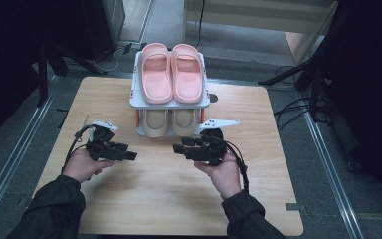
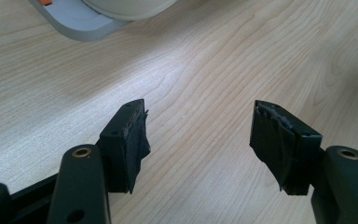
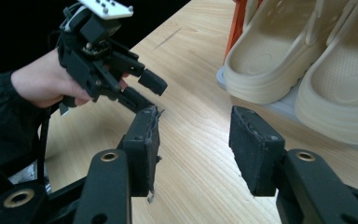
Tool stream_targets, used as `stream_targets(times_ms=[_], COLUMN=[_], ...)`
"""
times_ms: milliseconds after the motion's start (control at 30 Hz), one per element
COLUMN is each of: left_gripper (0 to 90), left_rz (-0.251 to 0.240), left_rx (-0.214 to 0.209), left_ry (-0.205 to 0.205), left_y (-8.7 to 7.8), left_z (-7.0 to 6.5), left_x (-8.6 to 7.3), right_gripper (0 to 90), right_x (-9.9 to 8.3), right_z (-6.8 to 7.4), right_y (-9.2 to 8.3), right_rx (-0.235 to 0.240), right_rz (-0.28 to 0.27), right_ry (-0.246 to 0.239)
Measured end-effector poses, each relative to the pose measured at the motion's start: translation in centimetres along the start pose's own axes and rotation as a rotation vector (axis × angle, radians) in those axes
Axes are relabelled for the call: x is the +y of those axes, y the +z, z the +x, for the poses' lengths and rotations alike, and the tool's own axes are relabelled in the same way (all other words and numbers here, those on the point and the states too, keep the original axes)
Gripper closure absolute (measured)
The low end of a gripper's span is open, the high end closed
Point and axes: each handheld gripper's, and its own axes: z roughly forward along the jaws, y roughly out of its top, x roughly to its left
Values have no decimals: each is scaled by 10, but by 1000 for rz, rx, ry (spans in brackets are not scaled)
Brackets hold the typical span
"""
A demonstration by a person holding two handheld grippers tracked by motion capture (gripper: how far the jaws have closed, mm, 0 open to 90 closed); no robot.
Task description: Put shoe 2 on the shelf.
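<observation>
A light wooden table point(image 1: 169, 199) fills the centre of the high view. At its upper middle stands a white two-tier shoe rack point(image 1: 135, 94), with pink slippers point(image 1: 171, 72) on top and beige slippers point(image 1: 171, 122) on the lower shelf (their toes face the person). Below the rack, at centre left, the left gripper point(image 1: 129, 156) hovers with jaws spread wide and nothing between them. At centre right, the right gripper point(image 1: 178, 148) also stands apart and empty, the beige slippers near it at the upper right of its own view.
</observation>
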Motion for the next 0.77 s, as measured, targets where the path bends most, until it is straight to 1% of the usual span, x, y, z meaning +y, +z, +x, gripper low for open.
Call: stream_targets(times_ms=[133, 200, 233, 333, 467, 533, 567, 600, 633, 767], left_gripper=[355, 355, 355, 355, 348, 337, 326, 309, 308, 296], left_rz=[3, 1, 2, -9, -5, -7, -16, -25, -28, -31], left_rx=[-2, 9, 7, 3, -7, -6, 3, 5, 6, 7], left_ry=[-4, -8, -10, 8, 25, 37, 34, 40, 44, 51], left_y=[1, 2, 1, 0, 1, 2, 3, 3, 3, 3], left_z=[-2, -3, -3, -6, -9, -12, -13, -14, -15, -15], left_x=[0, 1, 0, -1, -1, -1, -1, -1, -1, -2], right_gripper=[531, 526, 524, 504, 478, 463, 450, 441, 428, 403], right_x=[-10, -16, -18, -27, -39, -45, -47, -48, -50, -52], right_z=[-5, -7, -9, -13, -19, -22, -23, -25, -26, -27], right_y=[0, 1, 2, 3, 3, 4, 5, 5, 6, 9], right_rx=[-15, -9, -5, 1, -1, -3, -5, -9, -4, -1], right_rz=[7, 3, 0, 5, 6, 14, 18, 24, 30, 39], right_ry=[-17, -23, -25, -39, -81, -85, -84, -83, -77, -90])
